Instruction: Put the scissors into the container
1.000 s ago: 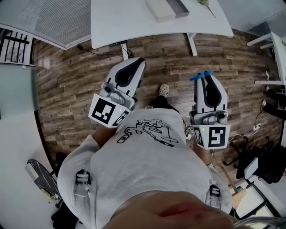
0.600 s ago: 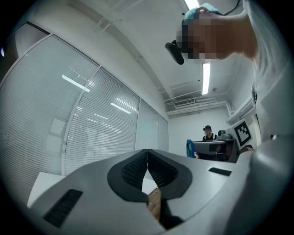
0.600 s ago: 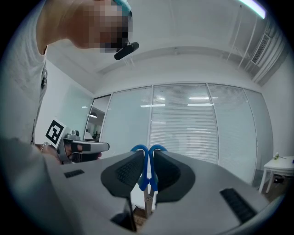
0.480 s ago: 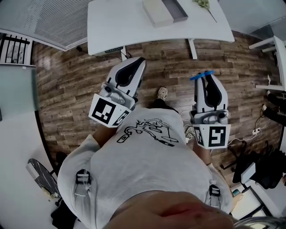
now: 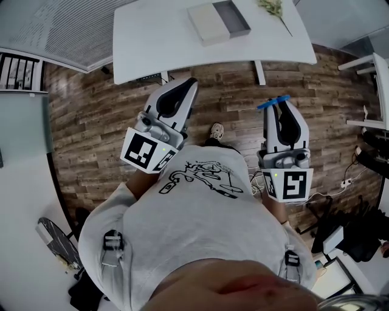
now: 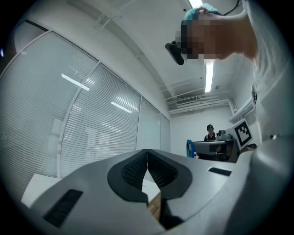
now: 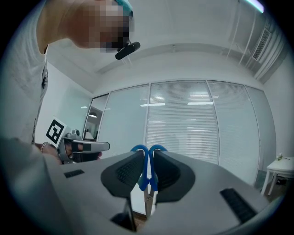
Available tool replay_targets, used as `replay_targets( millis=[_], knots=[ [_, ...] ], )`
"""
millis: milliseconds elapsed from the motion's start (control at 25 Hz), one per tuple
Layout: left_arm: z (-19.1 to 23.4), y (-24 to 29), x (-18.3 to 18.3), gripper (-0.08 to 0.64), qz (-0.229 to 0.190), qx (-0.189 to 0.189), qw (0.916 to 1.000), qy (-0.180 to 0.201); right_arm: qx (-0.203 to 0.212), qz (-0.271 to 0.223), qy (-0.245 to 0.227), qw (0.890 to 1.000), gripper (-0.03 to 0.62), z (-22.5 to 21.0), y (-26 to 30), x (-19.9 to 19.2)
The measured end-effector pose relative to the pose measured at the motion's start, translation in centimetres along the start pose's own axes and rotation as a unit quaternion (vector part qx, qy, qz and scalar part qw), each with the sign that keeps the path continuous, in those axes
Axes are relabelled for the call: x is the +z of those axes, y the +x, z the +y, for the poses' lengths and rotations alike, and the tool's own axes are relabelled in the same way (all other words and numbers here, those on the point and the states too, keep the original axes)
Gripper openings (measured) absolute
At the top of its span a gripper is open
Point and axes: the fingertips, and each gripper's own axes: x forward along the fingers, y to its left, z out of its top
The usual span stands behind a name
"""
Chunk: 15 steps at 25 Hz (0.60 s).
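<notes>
My right gripper (image 5: 278, 104) is shut on the blue-handled scissors (image 5: 273, 102), held over the wooden floor short of the white table (image 5: 158, 42). In the right gripper view the scissors (image 7: 148, 176) hang between the pads, handles up and blades down, with the right gripper (image 7: 148, 172) closed around them. My left gripper (image 5: 189, 85) is shut with nothing in it, its tips near the table's front edge; the left gripper (image 6: 147, 167) shows its pads touching. The container, a shallow grey and beige box (image 5: 218, 22), lies on the table's far side.
A green plant sprig (image 5: 275, 8) lies on the table right of the box. Table legs (image 5: 259, 71) stand ahead of me. White furniture (image 5: 372, 91) and cables (image 5: 340, 182) are at the right. A person sits at a desk (image 6: 210, 133) in the distance.
The table and its box have slid lower and nearer in the head view as I step toward them. Both grippers keep their pose and hold.
</notes>
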Motion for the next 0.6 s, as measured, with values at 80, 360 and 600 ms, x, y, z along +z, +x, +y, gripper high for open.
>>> replay_targets(
  millis=[80,360,600],
  knots=[
    [0.3,1.1,-0.2,0.020,0.001,0.003,1.0000,0.000,0.002,0.001,0.000,1.000,0.078,-1.0,0.7,-0.2],
    [1.4,4.8,-0.6,0.020,0.005,0.010,0.9999,0.003,0.009,0.001,0.003,1.000,0.078,-4.3,3.2,-0.7],
    [1.9,8.7,-1.0,0.020,0.006,0.015,0.9999,0.006,0.015,-0.003,0.003,1.000,0.078,-7.8,5.0,-1.0]
  ],
)
